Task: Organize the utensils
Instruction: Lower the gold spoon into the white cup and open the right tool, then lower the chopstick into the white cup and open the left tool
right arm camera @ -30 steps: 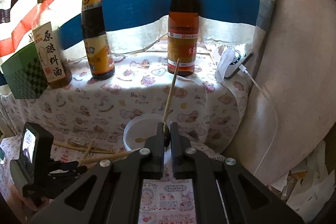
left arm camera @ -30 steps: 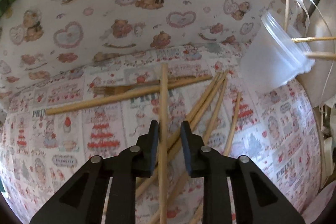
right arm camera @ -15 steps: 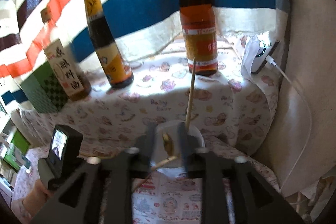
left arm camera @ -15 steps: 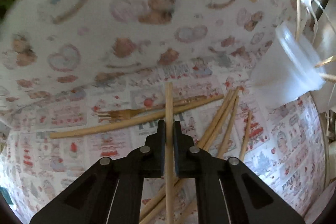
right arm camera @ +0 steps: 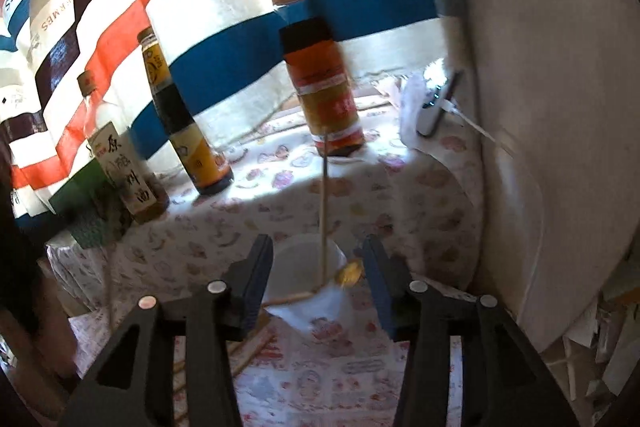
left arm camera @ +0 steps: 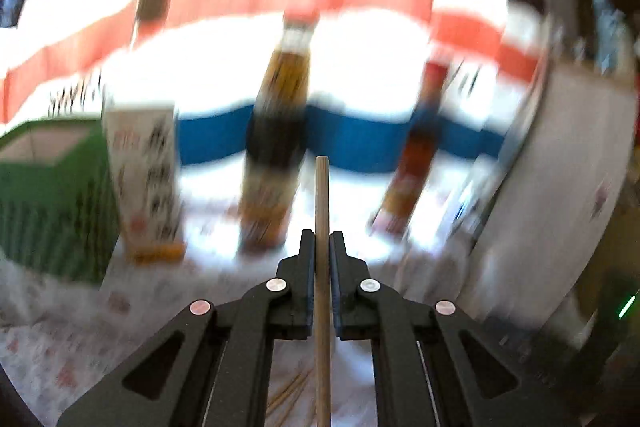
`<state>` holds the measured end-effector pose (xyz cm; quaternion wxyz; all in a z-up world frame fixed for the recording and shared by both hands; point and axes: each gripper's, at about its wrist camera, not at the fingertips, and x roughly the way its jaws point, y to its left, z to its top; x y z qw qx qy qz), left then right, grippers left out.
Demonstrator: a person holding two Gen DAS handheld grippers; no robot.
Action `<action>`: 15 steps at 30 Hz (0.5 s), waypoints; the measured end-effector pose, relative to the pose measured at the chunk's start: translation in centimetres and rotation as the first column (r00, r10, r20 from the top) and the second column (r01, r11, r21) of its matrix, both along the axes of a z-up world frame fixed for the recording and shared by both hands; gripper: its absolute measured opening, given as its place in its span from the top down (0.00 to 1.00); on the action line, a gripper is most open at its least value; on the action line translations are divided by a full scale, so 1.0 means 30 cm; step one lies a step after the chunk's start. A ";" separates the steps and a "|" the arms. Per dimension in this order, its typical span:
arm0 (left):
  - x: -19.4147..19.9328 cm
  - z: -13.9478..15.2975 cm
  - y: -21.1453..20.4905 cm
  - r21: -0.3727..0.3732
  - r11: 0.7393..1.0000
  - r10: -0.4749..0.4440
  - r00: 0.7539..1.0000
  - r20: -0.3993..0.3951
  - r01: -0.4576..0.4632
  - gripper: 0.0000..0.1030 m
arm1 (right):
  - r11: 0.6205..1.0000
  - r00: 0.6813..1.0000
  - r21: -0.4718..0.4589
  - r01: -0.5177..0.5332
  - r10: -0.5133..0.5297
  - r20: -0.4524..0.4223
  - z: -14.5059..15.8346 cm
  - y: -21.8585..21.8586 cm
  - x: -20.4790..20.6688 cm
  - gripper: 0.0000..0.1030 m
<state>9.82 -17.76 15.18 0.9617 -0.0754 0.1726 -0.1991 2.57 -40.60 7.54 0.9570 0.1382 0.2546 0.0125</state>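
Note:
My left gripper (left arm camera: 321, 247) is shut on a wooden chopstick (left arm camera: 321, 199) that sticks up straight ahead of it, lifted off the table; this view is blurred. My right gripper (right arm camera: 318, 255) is open and empty, just above a translucent plastic cup (right arm camera: 304, 267). The cup holds a thin upright chopstick (right arm camera: 324, 195), a slanting stick (right arm camera: 288, 299) and a small wooden spoon (right arm camera: 350, 271) at its rim. More chopsticks (right arm camera: 252, 343) lie on the printed tablecloth (right arm camera: 344, 379) left of the cup.
Three sauce bottles stand at the back: an orange one (right arm camera: 320, 75), a dark one (right arm camera: 184, 131) and a white-labelled one (right arm camera: 120, 163). A green box (left arm camera: 52, 195) stands left. A striped curtain (right arm camera: 224, 7) hangs behind. A phone with a cable (right arm camera: 436, 107) leans against the wall at right.
My left gripper shut on a chopstick, lifted it off the table and tilted up toward the bottles. My right gripper opened and let its spoon go into the cup.

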 end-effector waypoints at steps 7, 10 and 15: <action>0.026 0.085 -0.064 -0.009 0.999 0.037 0.992 0.119 -0.036 0.94 | 1.000 0.998 0.011 -0.018 0.019 -0.067 -0.077 -0.022 0.048 0.56; 0.098 0.027 -0.079 0.003 1.000 0.000 1.000 0.024 0.000 0.94 | 1.000 0.996 -0.002 -0.009 0.009 -0.084 -0.097 -0.025 0.060 0.56; 0.191 -0.077 -0.081 -0.017 0.998 -0.066 0.981 -0.182 0.064 0.94 | 1.000 0.995 -0.005 0.008 -0.008 -0.099 -0.107 -0.043 0.066 0.56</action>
